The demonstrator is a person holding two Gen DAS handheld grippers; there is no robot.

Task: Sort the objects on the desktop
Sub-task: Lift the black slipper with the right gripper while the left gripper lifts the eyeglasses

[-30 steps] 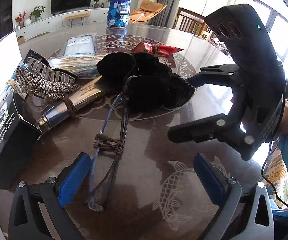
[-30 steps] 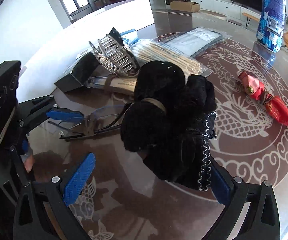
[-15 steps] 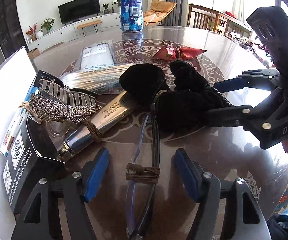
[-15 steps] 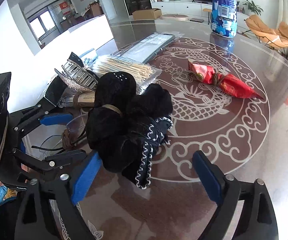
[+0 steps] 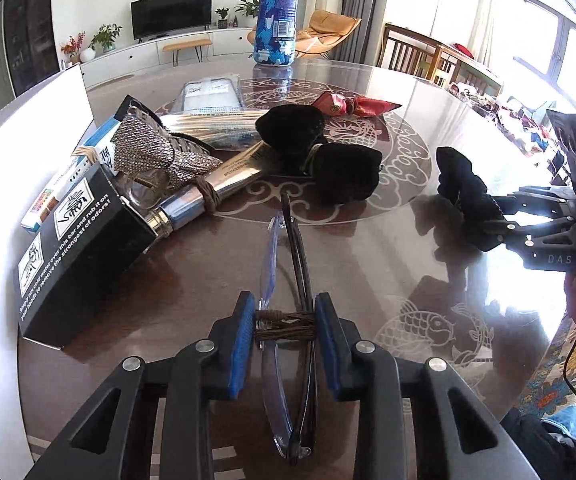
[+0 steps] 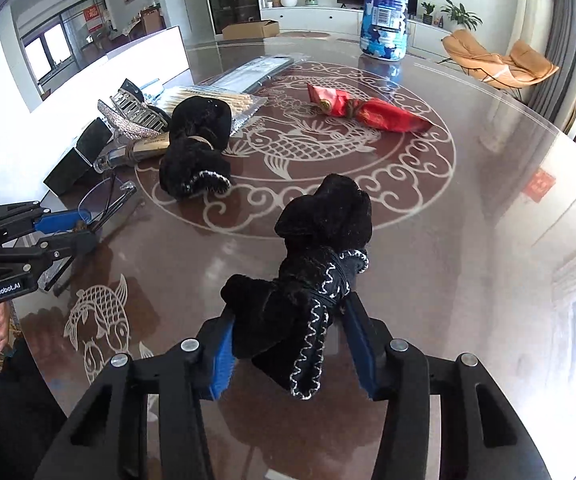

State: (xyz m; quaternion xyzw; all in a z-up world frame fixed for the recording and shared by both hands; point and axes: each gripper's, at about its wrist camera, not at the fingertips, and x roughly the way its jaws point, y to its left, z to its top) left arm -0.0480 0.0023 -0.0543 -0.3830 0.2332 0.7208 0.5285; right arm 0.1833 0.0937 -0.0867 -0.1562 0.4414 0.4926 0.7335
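Observation:
My left gripper (image 5: 285, 326) is shut on folded glasses (image 5: 288, 360) bound with brown cord, at the cord. It also shows in the right wrist view (image 6: 76, 228). My right gripper (image 6: 288, 340) is shut on a black fuzzy sock bundle (image 6: 316, 256) with white stitching, held above the table; it also shows in the left wrist view (image 5: 464, 196). A second black sock bundle (image 6: 196, 148) lies on the table, also in the left wrist view (image 5: 328, 160).
On the round brown table (image 5: 368, 264): a black box (image 5: 80, 248), a silver tube (image 5: 208, 188), a glittery hair clip (image 5: 156, 152), a pack of swabs (image 5: 216, 124), a red wrapped bundle (image 6: 364, 112), a blue patterned bottle (image 5: 276, 12), a white board (image 5: 28, 120).
My left gripper closed on the glasses. My right gripper closed on one sock bundle and pulled it away to the right of the other bundle.

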